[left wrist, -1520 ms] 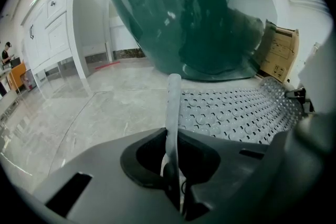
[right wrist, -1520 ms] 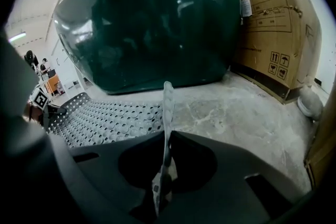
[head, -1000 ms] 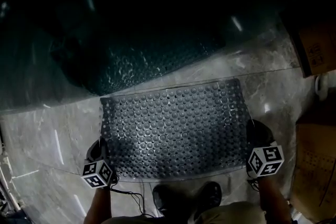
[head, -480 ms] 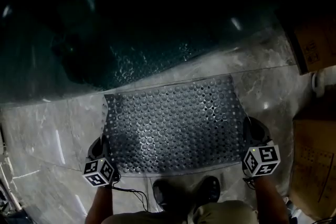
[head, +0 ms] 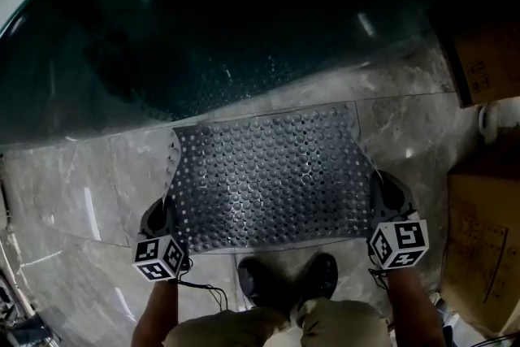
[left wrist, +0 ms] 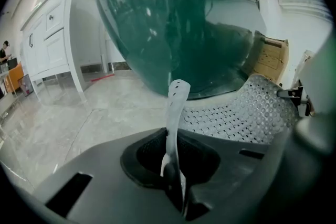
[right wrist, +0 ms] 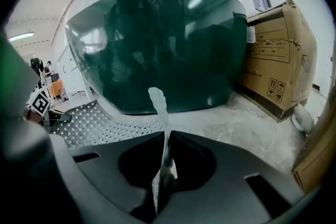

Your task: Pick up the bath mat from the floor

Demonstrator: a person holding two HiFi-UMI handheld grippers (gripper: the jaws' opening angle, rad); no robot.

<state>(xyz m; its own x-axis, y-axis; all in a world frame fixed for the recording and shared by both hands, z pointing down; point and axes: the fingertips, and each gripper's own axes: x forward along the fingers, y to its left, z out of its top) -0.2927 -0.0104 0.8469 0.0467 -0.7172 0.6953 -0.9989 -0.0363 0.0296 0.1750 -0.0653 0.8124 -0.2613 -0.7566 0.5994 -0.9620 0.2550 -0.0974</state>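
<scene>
A translucent grey bath mat (head: 268, 175) dotted with round holes hangs stretched between my two grippers above the marble floor (head: 73, 191). My left gripper (head: 168, 217) is shut on its near left corner, and a strip of the bath mat (left wrist: 175, 113) stands up out of the closed jaws in the left gripper view. My right gripper (head: 382, 193) is shut on the near right corner; the thin edge of the bath mat (right wrist: 160, 118) rises from its jaws in the right gripper view. The mat's far edge lies toward a dark green tub (head: 211, 20).
The dark green glossy tub (right wrist: 157, 44) fills the space ahead. Cardboard boxes (head: 487, 61) stand at the right, with one cardboard box (right wrist: 278, 55) close to the tub. The person's shoes (head: 288, 280) are just below the mat. White cabinets (left wrist: 47, 44) stand at the left.
The mat has come up and toward me with both grippers; its far edge has left the tub's side, and it now looks smaller and more lifted.
</scene>
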